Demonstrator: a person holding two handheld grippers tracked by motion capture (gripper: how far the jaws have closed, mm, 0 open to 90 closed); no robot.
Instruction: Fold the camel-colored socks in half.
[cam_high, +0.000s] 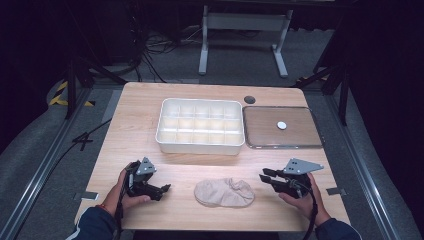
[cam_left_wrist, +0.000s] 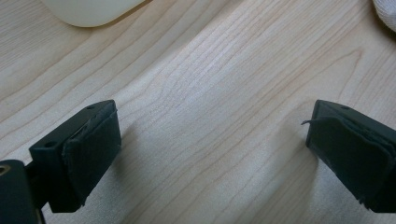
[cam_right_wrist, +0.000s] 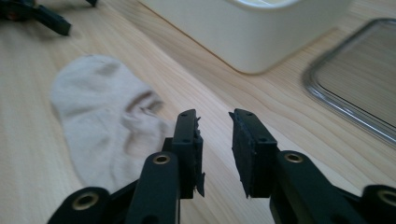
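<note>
We take the sock (cam_high: 224, 192) as landmark: it lies flat on the wooden table (cam_high: 135, 120), near the front edge, between our two grippers, long axis running left-right, toe toward our right gripper (cam_high: 265, 178). The white divided box (cam_high: 200, 125) sits behind the sock, and the metal tray (cam_high: 283, 145) behind and right of it.

Right gripper is nearer, just off the sock's right end, jaws pointing at it. In the right gripper view (cam_right_wrist: 214, 140) the sock (cam_right_wrist: 107, 126) lies left and ahead of the jaws. The jaws are narrowed to a small gap, not fully clenched, with nothing between them and no fabric touched.

Left gripper (cam_high: 161, 190) sits left of the sock, a bit farther off. In the left gripper view (cam_left_wrist: 210, 144) its jaws are spread wide and grasp nothing. A corner of sock (cam_left_wrist: 386, 11) shows top right.

Likely next: right jaws reopen and go left onto the toe end.
</note>
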